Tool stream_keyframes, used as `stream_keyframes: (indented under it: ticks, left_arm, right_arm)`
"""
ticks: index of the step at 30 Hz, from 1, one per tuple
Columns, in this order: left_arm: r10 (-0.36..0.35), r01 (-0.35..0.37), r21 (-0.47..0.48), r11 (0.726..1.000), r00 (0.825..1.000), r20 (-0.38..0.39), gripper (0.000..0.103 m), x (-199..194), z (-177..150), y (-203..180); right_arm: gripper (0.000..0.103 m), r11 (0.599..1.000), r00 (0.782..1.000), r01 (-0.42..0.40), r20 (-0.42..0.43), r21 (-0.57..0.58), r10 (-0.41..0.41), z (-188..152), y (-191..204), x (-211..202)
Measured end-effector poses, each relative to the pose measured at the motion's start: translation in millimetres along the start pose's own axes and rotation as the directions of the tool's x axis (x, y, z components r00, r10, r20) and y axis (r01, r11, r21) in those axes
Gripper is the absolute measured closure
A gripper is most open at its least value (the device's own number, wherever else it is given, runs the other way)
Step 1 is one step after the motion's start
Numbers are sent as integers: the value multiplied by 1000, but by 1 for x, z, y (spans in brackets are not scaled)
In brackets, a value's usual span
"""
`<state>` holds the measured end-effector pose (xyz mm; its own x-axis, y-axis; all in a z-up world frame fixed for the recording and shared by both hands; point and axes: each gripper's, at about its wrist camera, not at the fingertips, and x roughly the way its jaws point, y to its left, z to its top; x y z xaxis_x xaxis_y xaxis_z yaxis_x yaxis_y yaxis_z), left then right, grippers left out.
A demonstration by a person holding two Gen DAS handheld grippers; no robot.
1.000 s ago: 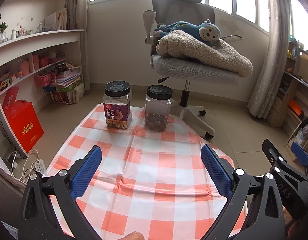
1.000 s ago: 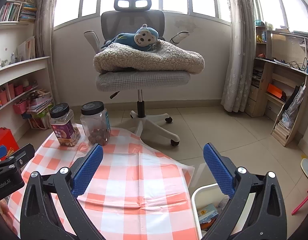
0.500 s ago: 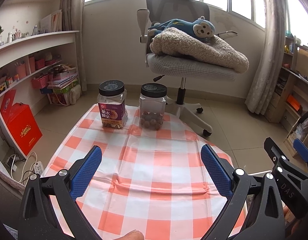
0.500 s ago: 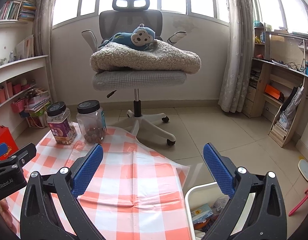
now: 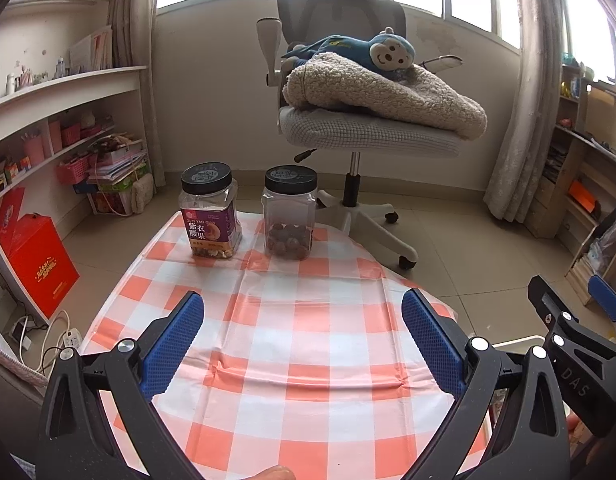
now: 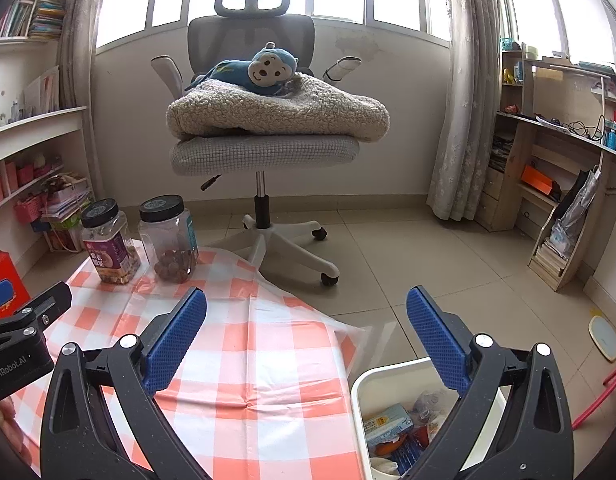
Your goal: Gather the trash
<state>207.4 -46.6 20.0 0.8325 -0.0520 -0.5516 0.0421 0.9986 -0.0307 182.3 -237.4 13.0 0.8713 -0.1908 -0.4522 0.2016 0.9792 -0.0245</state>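
A white bin (image 6: 362,384) stands on the floor beside the table's right edge, holding a blue carton (image 6: 388,424) and other wrappers. My right gripper (image 6: 305,320) is open and empty, hovering over the table's right edge and the bin. My left gripper (image 5: 301,326) is open and empty above the orange-and-white checked tablecloth (image 5: 308,320). The right gripper also shows at the right edge of the left wrist view (image 5: 572,320). No loose trash shows on the cloth.
Two black-lidded clear jars stand at the table's far edge: a purple-labelled nut jar (image 5: 209,216) and a jar of brown nuts (image 5: 289,220). A grey office chair (image 6: 263,152) with a blanket and blue monkey toy stands behind. Shelves line both walls.
Both grippers have risen and drawn back a little; the jars look farther away and more of the bin's inside shows. Both stay open and empty.
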Motion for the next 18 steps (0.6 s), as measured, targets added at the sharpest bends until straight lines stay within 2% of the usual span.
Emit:
stream_keyframes:
  ticks: [18]
  left_arm:
    - [-3,3,25,1000,1000,2,7,7,-2,-14]
  right_arm:
    - [7,1000,999,-3,-47,-29,2,-8,-5,5]
